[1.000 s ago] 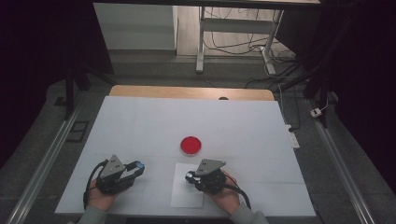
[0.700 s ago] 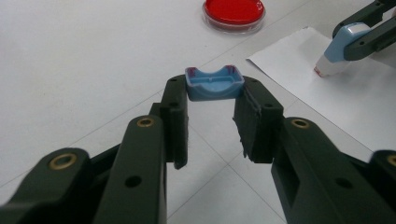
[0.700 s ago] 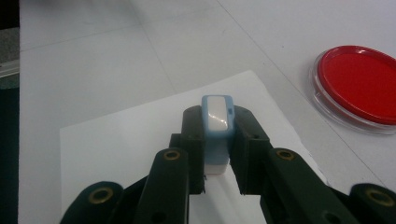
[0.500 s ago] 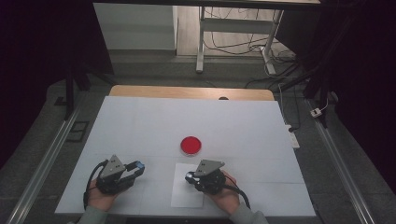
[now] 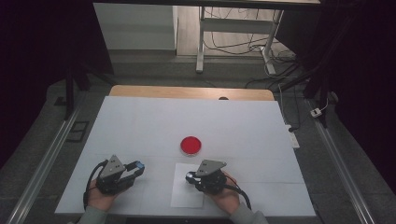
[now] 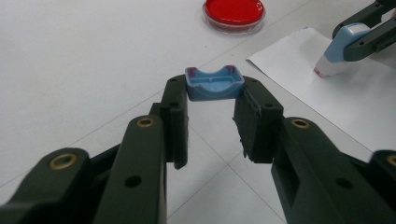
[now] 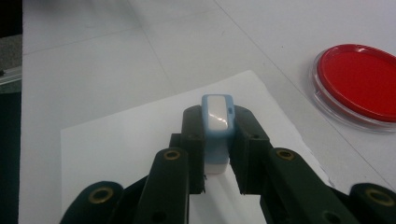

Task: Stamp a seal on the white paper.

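My left gripper [image 6: 212, 93] is shut on a small blue cap [image 6: 214, 83], pinched between its tips just above the table; in the high view it sits at front left [image 5: 137, 166]. My right gripper [image 7: 217, 122] is shut on a blue and white stamp [image 7: 216, 116], held over a white paper sheet [image 7: 126, 149]. In the left gripper view the stamp [image 6: 337, 52] points its reddish end down at the sheet [image 6: 327, 100]; whether it touches I cannot tell. A round red ink pad [image 5: 191, 145] lies just beyond both grippers.
The white table cover [image 5: 140, 121] stretches wide behind the ink pad, with a wooden edge [image 5: 187, 92] at the far side. Metal rails [image 5: 42, 158] run along both flanks of the table. The sheet [image 5: 183, 196] lies near the front edge.
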The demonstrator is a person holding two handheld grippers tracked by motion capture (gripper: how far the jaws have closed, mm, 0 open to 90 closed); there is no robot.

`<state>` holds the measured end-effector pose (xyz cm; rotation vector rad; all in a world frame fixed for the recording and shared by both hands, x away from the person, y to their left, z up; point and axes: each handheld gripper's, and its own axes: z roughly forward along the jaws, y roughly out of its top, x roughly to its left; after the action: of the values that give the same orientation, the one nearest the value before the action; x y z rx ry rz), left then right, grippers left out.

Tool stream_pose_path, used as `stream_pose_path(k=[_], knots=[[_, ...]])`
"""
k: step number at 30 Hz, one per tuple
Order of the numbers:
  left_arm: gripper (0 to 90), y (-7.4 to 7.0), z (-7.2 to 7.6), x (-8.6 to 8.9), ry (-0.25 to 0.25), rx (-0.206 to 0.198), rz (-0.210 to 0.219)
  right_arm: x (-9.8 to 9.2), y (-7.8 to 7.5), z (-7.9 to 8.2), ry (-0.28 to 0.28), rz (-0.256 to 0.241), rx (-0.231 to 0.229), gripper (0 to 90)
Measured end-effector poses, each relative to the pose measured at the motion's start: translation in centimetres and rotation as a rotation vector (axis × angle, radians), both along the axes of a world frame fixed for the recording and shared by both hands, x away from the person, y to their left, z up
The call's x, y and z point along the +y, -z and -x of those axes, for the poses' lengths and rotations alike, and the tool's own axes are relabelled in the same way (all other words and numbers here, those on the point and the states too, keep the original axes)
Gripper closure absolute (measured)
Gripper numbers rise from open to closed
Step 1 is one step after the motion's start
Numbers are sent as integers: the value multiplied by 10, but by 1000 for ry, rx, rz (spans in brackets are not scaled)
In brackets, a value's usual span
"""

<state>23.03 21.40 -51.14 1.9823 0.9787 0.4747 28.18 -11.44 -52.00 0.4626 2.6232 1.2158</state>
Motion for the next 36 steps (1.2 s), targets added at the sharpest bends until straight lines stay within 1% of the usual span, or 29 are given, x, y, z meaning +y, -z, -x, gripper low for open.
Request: stream_pose_path(k=[9,17,21,23,25,27,29,31,32,36], knots=[[656,0,0,-1,0,1,0,0,0,0,-2,-1,-2,763],[656,0,0,-1,0,0,0,0,1,0,-1,-7,6,763],[656,0,0,-1,0,0,1,0,0,0,3,-5,3,762],[656,0,0,0,-1,0,1,1,-1,0,5,6,5,761],[655,0,0,0,-2,1,0,1,-1,0,9,2,10,759],[655,0,0,0,-5,0,1,-1,-3,-1,12,-17,16,758],[655,0,0,1,-5,0,2,-3,-5,-1,17,-31,5,757],[655,0,-1,1,-5,0,1,-6,-6,-2,21,-54,18,757],[655,0,-1,1,-4,0,2,-7,-7,-3,21,-72,34,756],[655,0,-1,2,-4,-1,3,-11,-12,-4,23,-117,44,757]])
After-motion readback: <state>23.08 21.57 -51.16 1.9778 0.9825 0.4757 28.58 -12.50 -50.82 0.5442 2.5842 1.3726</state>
